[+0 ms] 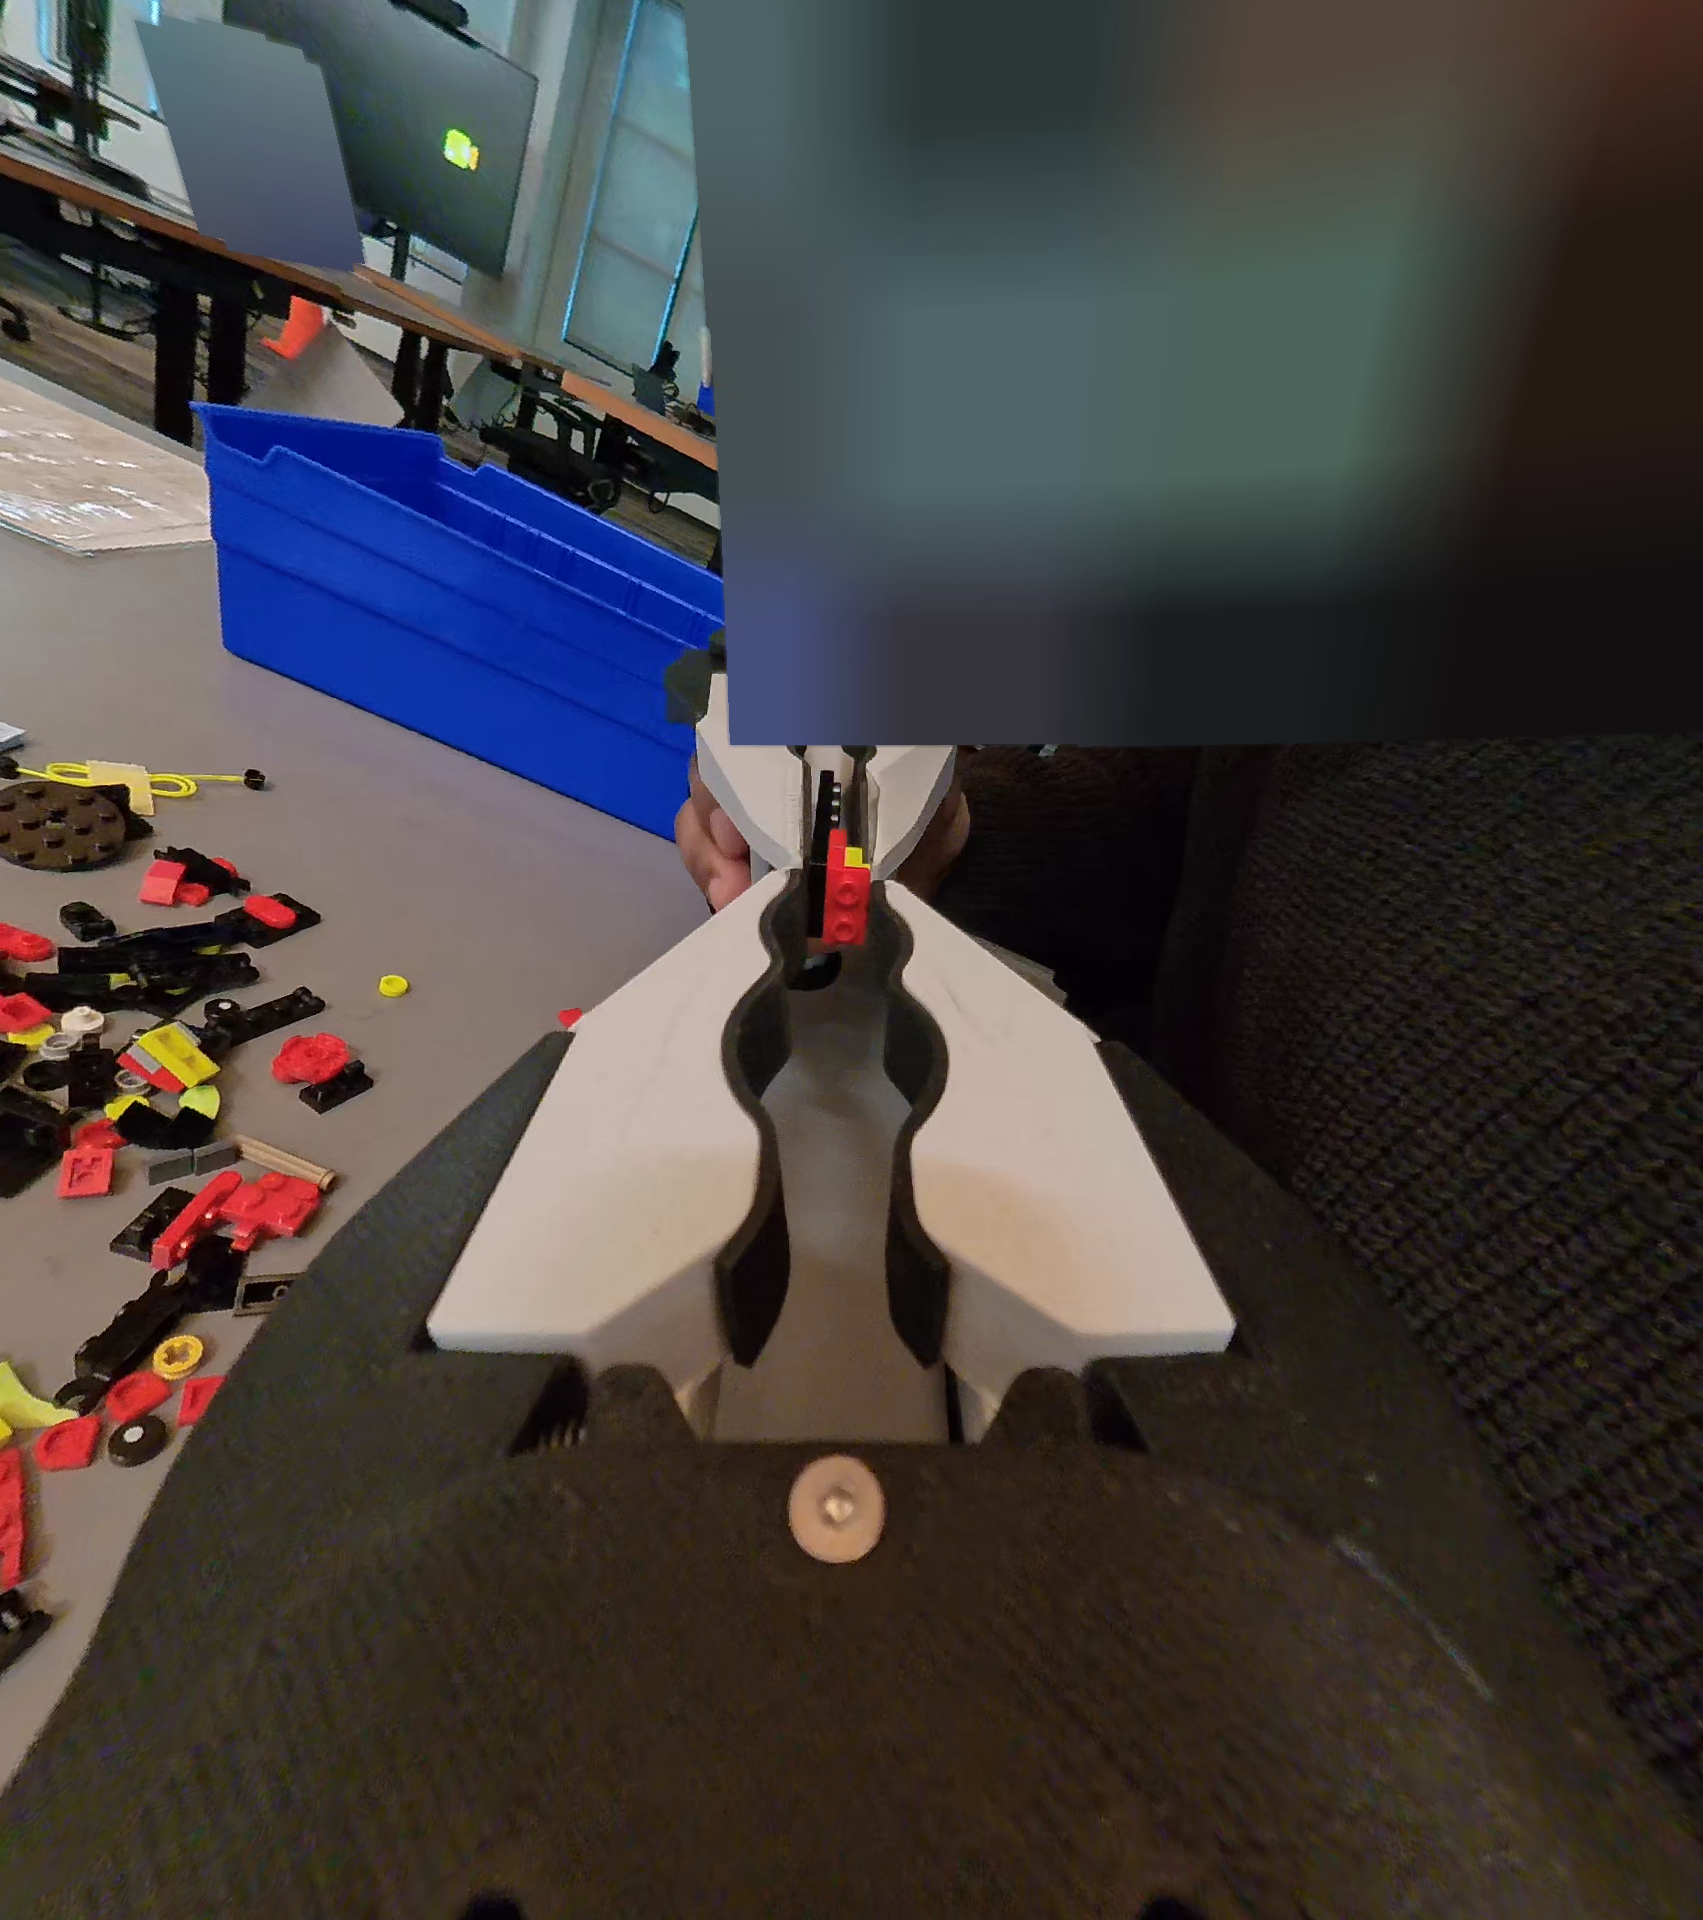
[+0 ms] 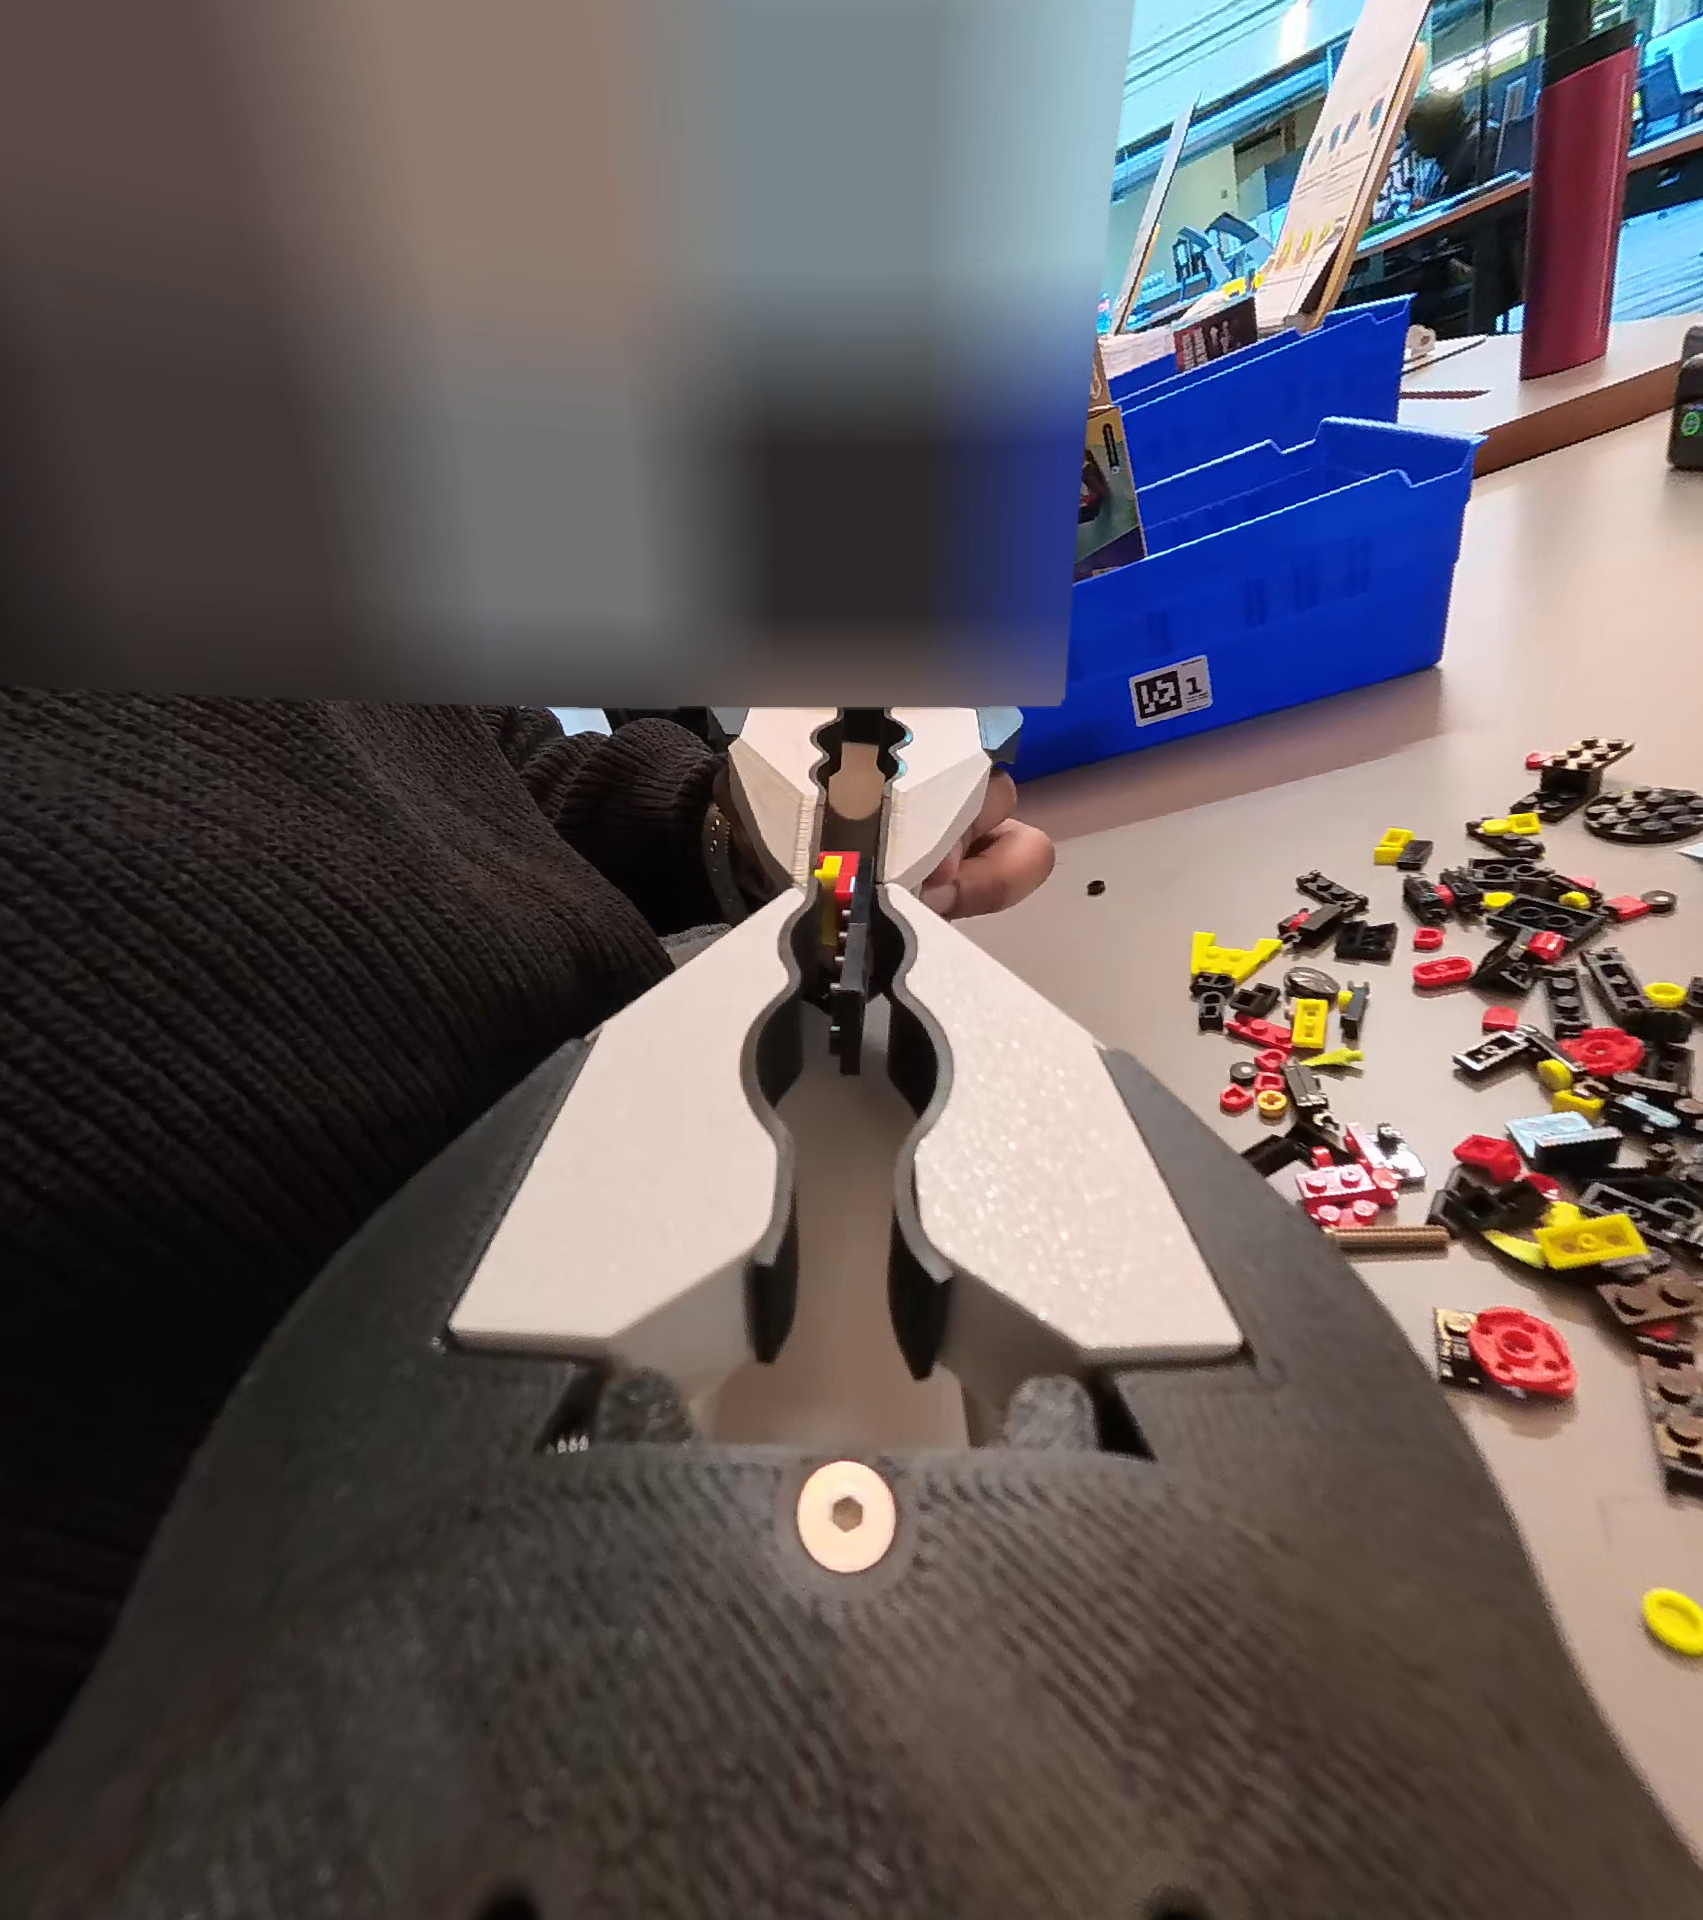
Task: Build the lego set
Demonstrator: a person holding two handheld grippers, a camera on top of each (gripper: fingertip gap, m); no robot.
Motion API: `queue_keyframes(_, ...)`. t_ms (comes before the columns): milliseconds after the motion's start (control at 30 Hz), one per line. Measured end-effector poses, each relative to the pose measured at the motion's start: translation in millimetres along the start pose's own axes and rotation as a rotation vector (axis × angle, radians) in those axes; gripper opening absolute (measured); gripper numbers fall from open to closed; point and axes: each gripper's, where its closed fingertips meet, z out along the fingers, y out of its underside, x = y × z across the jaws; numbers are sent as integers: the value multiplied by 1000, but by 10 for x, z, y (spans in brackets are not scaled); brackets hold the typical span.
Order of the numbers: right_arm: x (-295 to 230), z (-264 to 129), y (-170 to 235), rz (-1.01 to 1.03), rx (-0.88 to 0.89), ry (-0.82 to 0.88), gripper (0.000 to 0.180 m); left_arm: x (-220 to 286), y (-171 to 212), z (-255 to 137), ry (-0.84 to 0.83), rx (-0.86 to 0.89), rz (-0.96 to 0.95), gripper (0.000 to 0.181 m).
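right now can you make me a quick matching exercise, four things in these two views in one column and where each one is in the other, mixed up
Things:
1. red and black lego piece
2. blue bin
3. yellow ring
4. dark red bottle

Places:
A. alone on the grey table, near the right gripper's body
B. upright on the far desk
C. between the tips of both grippers
D. behind the loose brick pile

Pairs: 1-C, 2-D, 3-A, 4-B

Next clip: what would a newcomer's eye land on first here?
The two grippers meeting tip to tip in mid-air, left gripper and right gripper both closed on one small red, yellow and black lego assembly. Beside them, loose lego pieces litter the grey table before blue bins.
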Motion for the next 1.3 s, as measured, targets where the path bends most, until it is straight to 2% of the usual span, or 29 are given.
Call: queue_keyframes(1300, -26, -7, 78, -39, -119, 25, 4, 30, 99, 14, -25, -52, 83, 8)
